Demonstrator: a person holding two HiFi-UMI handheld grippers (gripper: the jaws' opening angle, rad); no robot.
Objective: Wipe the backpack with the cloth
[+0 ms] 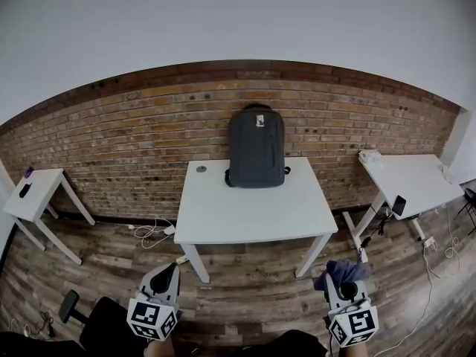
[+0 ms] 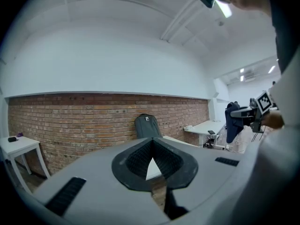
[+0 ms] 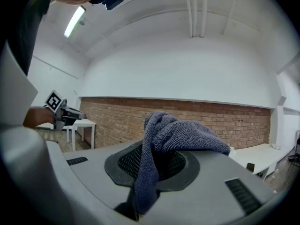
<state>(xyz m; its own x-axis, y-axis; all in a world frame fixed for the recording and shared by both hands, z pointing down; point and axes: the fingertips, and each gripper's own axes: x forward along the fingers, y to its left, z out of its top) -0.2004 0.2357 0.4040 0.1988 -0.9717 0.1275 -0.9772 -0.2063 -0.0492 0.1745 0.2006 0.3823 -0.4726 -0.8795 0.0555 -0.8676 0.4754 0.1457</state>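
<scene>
Between right gripper (image 3: 152, 168) fingers (image 3: 123, 162), the cloth (image 3: 180, 135).

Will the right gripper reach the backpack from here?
Probably not yet: the right gripper, holding the cloth, is well short of the table, and the backpack stands at its far side.

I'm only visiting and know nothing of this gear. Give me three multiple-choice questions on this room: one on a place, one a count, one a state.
1. Where is the backpack? A on the floor; B on the middle table, against the brick wall; C in a gripper.
2. How many white tables does the head view show? A one; B two; C three.
3. The right gripper is: A open and empty; B shut on the cloth; C gripping the backpack.
Key: 1 B, it stands upright at the tabletop's back edge. 2 C, left table, middle table, right table. 3 B, the cloth is pinched between its jaws.
</scene>
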